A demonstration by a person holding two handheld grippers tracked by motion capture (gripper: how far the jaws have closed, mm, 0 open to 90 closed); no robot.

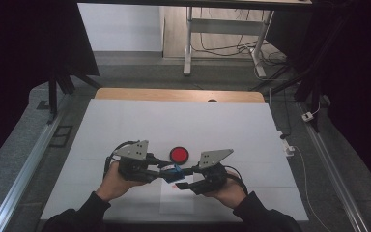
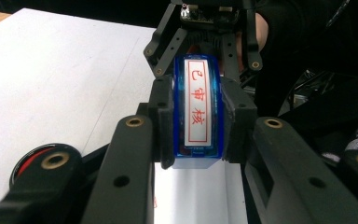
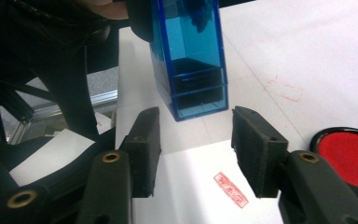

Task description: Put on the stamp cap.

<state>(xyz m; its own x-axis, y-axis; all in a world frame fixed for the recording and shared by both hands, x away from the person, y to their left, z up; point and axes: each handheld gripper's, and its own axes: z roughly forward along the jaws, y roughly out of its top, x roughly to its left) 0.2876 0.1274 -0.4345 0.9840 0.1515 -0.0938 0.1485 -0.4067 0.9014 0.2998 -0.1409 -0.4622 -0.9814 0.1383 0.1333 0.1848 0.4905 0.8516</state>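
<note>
Between both hands, the left gripper (image 2: 198,126) clamped the blue stamp (image 2: 198,109); the right gripper (image 3: 196,140), jaws parted, held nothing; ink pad (image 1: 178,154) at twelve o'clock.

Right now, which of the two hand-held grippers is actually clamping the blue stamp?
The left hand-held gripper: its pads squeeze the blue stamp. The right hand-held gripper stands open, apart from it.

Non-task items: white sheet (image 1: 125,125) covering the wooden table (image 1: 125,94), grey floor (image 1: 24,125) with aluminium rail (image 1: 26,166) along the left side, metal desk frame (image 1: 188,43) and loose cables (image 1: 222,48) beyond the table.
</note>
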